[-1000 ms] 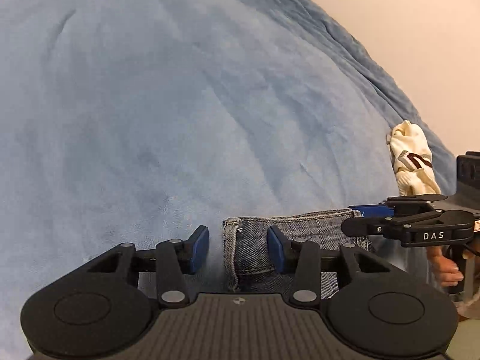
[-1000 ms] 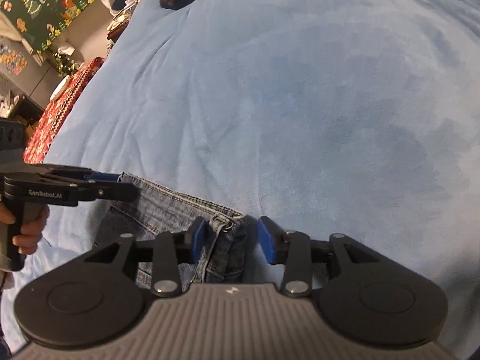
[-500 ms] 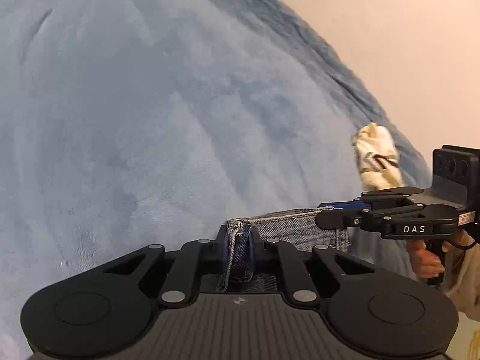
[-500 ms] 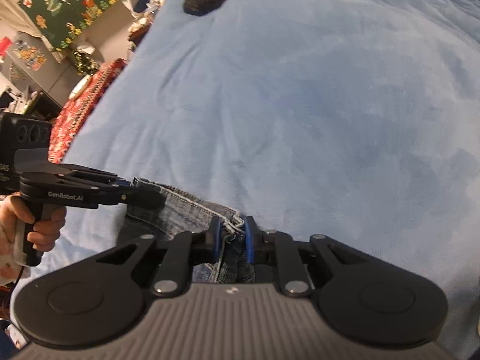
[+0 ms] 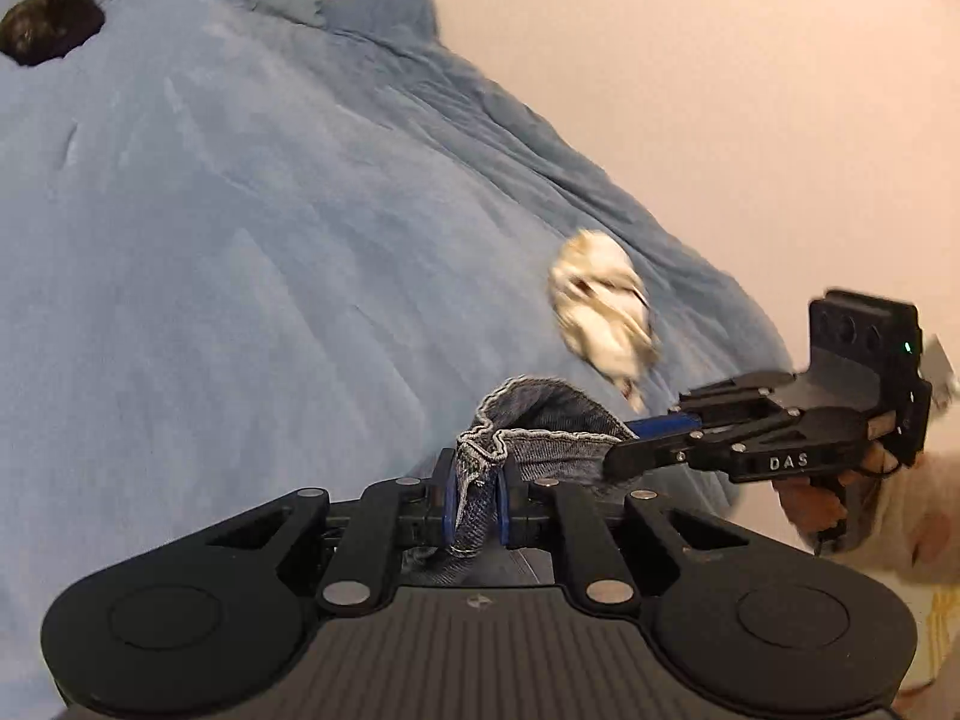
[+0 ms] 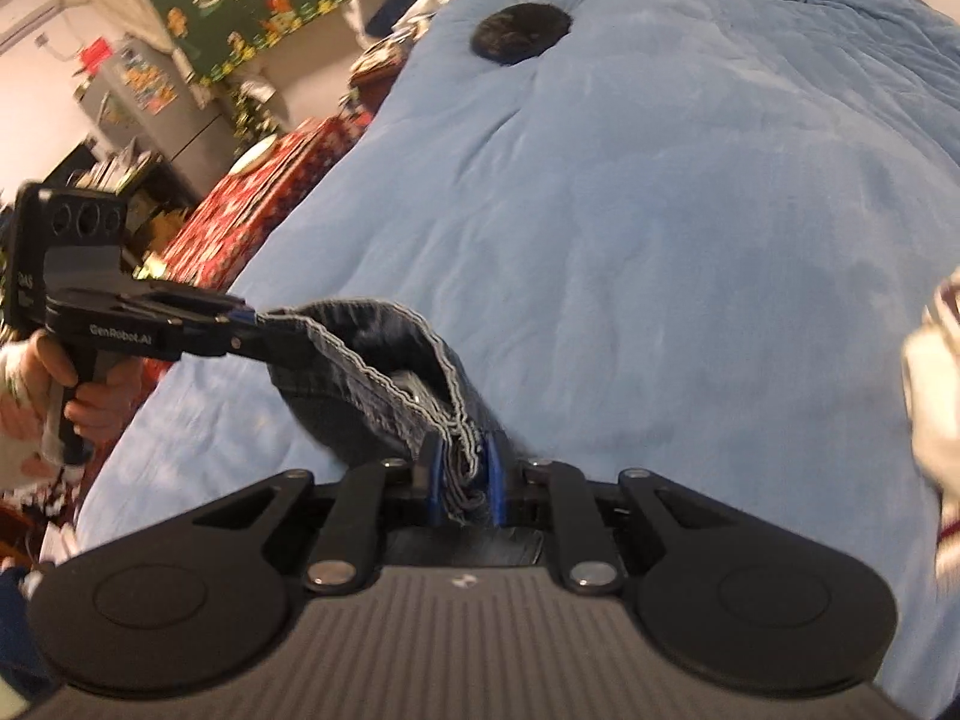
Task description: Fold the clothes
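Denim: jeans point(image 5: 540, 450) hang over the blue bed point(image 5: 240, 270), hem stretched between both tools.
Left gripper point(image 5: 474, 504): jaws just closed, clamped on one hem corner.
Right gripper point(image 6: 462, 480): jaws just closed, clamped on the other corner.
White garment point(image 5: 606, 312): crumpled nearby.

Blue denim garment point(image 5: 543, 420), likely jeans, stitched hem edge bunched, lifted off blue blanket point(image 5: 240, 240), stretched between two clamped points, sagging in the middle.
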A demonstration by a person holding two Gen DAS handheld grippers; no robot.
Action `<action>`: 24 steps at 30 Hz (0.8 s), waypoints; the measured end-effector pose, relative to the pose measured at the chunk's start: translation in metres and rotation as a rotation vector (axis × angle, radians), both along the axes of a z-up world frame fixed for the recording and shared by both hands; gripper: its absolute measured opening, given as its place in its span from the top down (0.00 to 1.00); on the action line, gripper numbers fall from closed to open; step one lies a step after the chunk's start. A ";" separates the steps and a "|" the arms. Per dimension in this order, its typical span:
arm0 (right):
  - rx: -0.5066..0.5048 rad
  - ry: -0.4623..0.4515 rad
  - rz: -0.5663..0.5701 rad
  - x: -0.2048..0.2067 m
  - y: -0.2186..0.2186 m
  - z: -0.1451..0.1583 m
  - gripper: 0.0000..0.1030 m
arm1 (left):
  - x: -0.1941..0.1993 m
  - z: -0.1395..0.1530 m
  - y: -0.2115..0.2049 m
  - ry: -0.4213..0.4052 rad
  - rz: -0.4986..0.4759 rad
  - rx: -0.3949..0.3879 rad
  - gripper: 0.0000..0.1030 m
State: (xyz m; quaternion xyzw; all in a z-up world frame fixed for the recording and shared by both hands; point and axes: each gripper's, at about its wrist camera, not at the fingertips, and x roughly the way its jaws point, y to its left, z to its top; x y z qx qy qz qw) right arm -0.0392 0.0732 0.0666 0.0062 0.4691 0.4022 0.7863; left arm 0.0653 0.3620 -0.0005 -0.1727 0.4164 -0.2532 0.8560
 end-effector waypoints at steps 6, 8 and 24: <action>-0.092 0.045 0.079 -0.081 -0.005 -0.018 0.83 | -0.075 -0.023 -0.037 0.077 -0.050 0.085 0.86; -0.144 0.055 0.116 -0.101 -0.004 -0.036 0.83 | -0.089 -0.040 -0.046 0.118 -0.054 0.125 0.80; -0.099 0.135 -0.004 -0.068 -0.044 -0.024 0.62 | -0.107 -0.052 -0.020 0.221 0.031 0.168 0.58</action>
